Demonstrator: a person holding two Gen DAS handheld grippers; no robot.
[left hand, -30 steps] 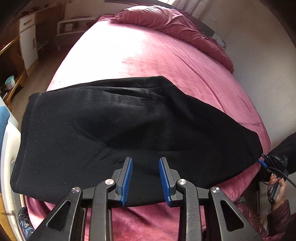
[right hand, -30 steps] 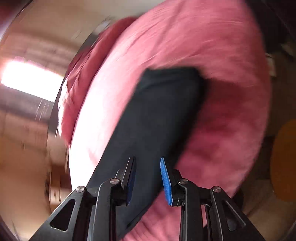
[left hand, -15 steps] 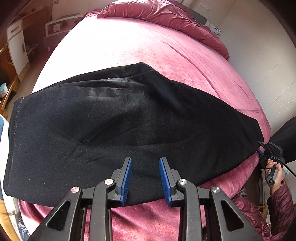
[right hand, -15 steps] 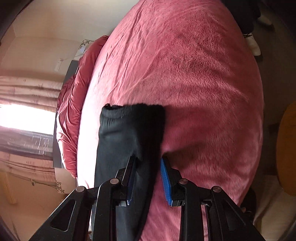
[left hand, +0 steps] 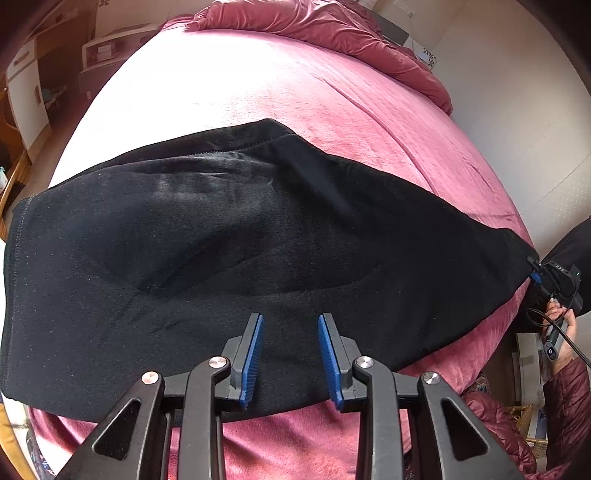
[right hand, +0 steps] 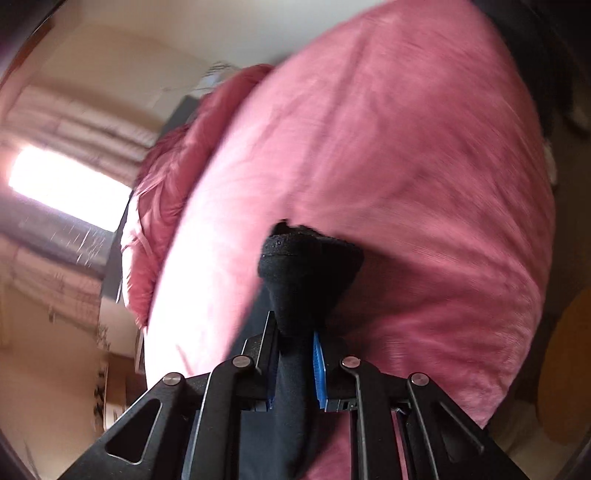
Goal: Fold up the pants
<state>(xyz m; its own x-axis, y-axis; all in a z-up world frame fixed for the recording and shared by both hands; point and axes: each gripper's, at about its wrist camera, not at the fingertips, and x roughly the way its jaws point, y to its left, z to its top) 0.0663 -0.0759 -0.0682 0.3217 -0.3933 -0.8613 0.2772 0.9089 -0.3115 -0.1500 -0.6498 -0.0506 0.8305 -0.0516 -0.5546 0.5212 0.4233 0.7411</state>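
A bed covered in pink is seen, with cupboards at one side. Black pants are spread across it. The left gripper is held spread above their near edge; the right gripper is pinched on their cuff.

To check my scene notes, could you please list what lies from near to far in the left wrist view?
left gripper → black pants → bare pink bedspread → rumpled pink duvet
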